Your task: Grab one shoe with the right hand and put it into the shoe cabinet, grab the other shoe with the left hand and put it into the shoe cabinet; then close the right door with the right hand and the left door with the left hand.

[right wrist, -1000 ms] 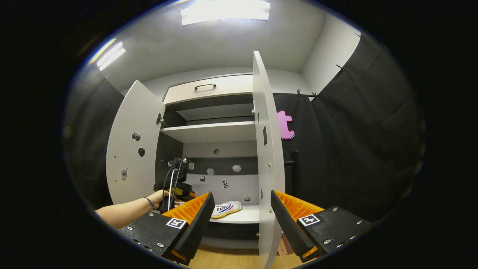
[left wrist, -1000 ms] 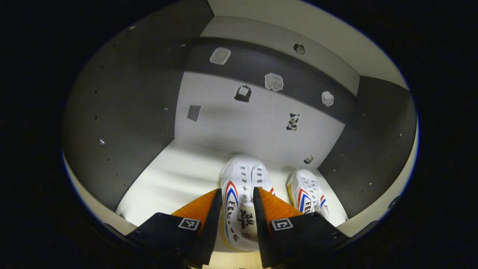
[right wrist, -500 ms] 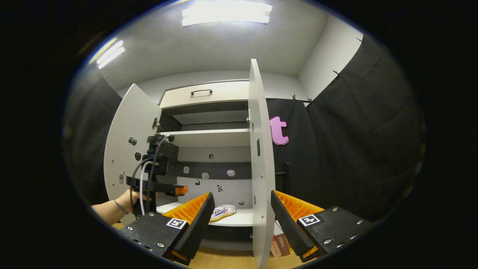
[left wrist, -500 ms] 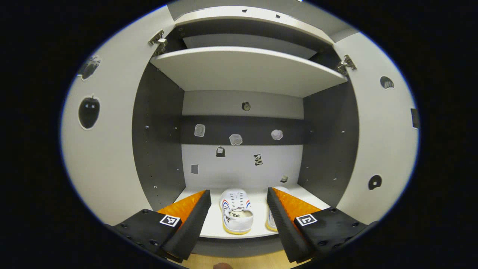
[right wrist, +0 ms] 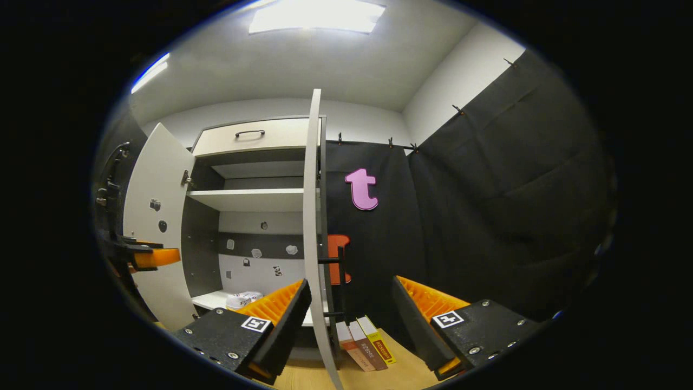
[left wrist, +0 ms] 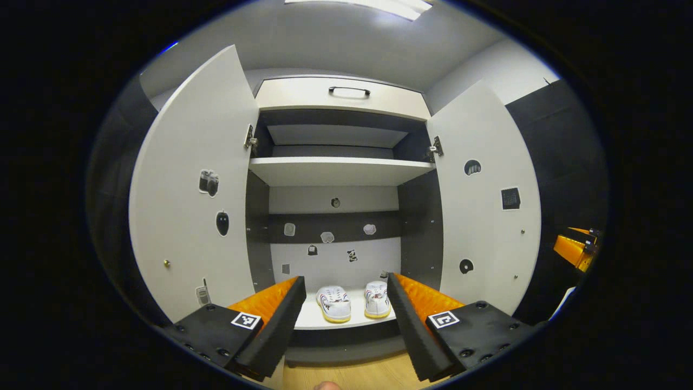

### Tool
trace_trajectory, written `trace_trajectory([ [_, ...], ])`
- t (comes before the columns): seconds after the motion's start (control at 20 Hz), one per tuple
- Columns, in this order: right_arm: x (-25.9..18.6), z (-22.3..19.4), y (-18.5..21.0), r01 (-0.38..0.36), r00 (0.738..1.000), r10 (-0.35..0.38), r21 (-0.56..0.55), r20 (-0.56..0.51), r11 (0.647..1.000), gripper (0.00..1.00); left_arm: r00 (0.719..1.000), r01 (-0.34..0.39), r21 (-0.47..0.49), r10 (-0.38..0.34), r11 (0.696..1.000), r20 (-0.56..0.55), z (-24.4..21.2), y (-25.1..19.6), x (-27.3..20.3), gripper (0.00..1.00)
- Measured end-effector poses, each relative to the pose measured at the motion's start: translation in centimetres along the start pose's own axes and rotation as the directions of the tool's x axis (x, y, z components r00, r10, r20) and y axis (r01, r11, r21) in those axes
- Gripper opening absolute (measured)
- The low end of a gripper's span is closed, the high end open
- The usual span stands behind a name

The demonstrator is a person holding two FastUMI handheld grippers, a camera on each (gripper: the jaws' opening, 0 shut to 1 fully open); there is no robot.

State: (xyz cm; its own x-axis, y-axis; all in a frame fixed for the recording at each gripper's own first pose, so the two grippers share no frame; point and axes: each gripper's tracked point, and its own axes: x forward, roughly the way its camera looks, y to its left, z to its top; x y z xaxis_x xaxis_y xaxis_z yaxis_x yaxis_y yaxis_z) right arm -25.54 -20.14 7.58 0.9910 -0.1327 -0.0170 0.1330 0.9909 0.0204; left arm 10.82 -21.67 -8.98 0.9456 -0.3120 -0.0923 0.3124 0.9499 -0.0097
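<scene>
In the left gripper view, two white shoes with red and blue stripes, one [left wrist: 334, 303] beside the other [left wrist: 377, 299], stand on the shoe cabinet's bottom shelf [left wrist: 314, 320]. The left door [left wrist: 189, 206] and right door [left wrist: 484, 216] are both wide open. My left gripper [left wrist: 345, 279] is open and empty, well back from the shelf. In the right gripper view, my right gripper [right wrist: 351, 283] is open and empty; the right door [right wrist: 312, 216] shows edge-on just above its left finger. One shoe [right wrist: 243, 299] shows past that finger. The left gripper [right wrist: 146, 257] hangs at the far left.
An upper shelf [left wrist: 338, 169] and a drawer with a black handle [left wrist: 349, 90] top the cabinet. Several thin boxes [right wrist: 364, 346] lean on the wooden floor by the right door's foot. A black bar handle [right wrist: 338, 281] sits on that door's outer face. Black cloth [right wrist: 487, 216] walls the right.
My left gripper opened, let go of the shoe on the shelf and pulled back out of the cabinet. My right gripper turned right, so the door edge shifted left in its view.
</scene>
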Motion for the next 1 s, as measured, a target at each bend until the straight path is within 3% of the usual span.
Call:
trace_trajectory([
  [0.45, 4.5, -5.5, -0.9, 0.052, 0.988, -0.064, -0.09, -0.142, 0.995, 0.92, 1.0, -0.01, -0.043, 0.01, 0.999, 0.015, -2.6, 5.7, -9.2, 0.96],
  [0.55, 4.4, -5.7, 0.4, 0.041, 0.986, -0.05, -0.061, -0.159, 0.997, 0.86, 1.0, -0.019, -0.063, 0.02, 0.998, 0.011, -3.1, 6.9, -10.0, 0.96],
  [0.75, 3.5, -5.6, 5.7, -0.047, 0.983, 0.034, -0.067, -0.182, 0.997, 0.67, 0.999, -0.033, -0.056, 0.035, 0.998, 0.039, -2.5, 8.4, -11.7, 0.99],
  [0.85, 3.2, -5.7, 9.6, -0.139, 0.974, 0.127, -0.054, -0.186, 0.989, 0.67, 0.999, -0.021, -0.053, 0.023, 0.998, 0.048, -2.3, 8.3, -12.3, 0.96],
  [1.0, 3.8, -6.2, 13.5, -0.219, 0.962, 0.205, -0.061, -0.181, 0.974, 0.68, 0.999, -0.02, -0.045, 0.022, 0.999, 0.046, -2.2, 8.8, -12.9, 0.99],
])
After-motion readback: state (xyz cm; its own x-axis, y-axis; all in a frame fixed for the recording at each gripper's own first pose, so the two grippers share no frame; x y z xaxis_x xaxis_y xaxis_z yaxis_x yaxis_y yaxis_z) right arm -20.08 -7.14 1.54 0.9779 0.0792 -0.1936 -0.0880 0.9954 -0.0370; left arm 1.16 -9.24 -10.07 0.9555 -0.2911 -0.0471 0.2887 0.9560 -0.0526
